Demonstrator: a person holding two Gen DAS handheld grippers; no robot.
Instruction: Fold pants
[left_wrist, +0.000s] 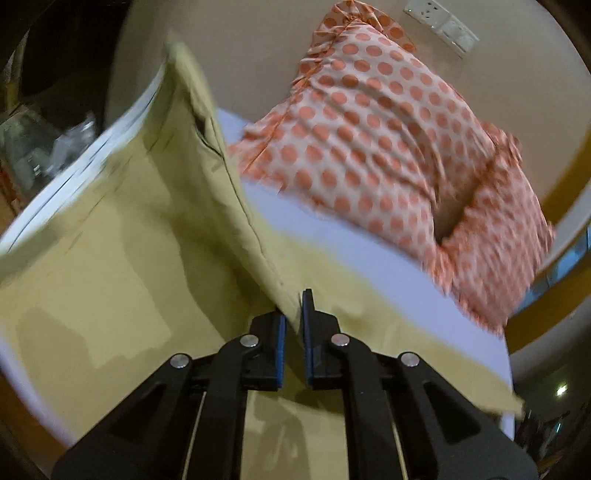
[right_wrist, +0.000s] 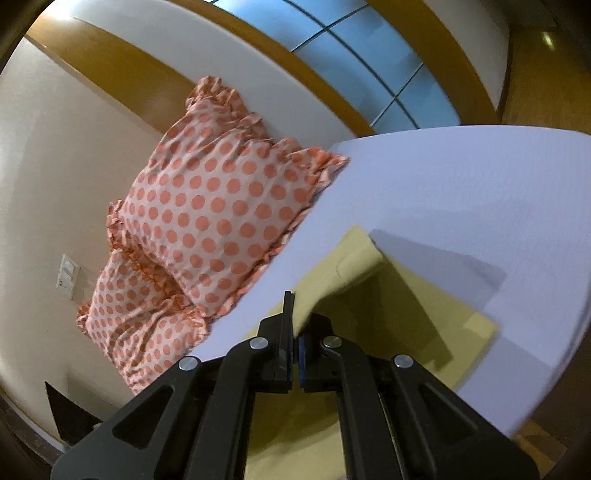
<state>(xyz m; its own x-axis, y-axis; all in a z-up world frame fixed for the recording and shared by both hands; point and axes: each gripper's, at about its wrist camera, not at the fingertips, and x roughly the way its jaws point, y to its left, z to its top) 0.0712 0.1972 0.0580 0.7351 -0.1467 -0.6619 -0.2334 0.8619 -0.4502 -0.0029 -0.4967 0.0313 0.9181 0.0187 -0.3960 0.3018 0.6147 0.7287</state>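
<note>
The pants (left_wrist: 129, 229) are yellow-green and lie on a white bed (left_wrist: 369, 266). In the left wrist view my left gripper (left_wrist: 293, 314) is shut on a seamed edge of the pants and holds it lifted, so the cloth rises in a ridge toward the upper left. In the right wrist view my right gripper (right_wrist: 295, 325) is shut on another edge of the pants (right_wrist: 406, 306), lifted above a flat layer of the same cloth on the bed (right_wrist: 480, 184).
Two peach pillows with orange dots (left_wrist: 388, 140) lean against the beige wall at the bed's far side; they also show in the right wrist view (right_wrist: 207, 206). A wall socket (left_wrist: 439, 22) sits above them. A wooden-framed window (right_wrist: 369, 48) is beyond the bed.
</note>
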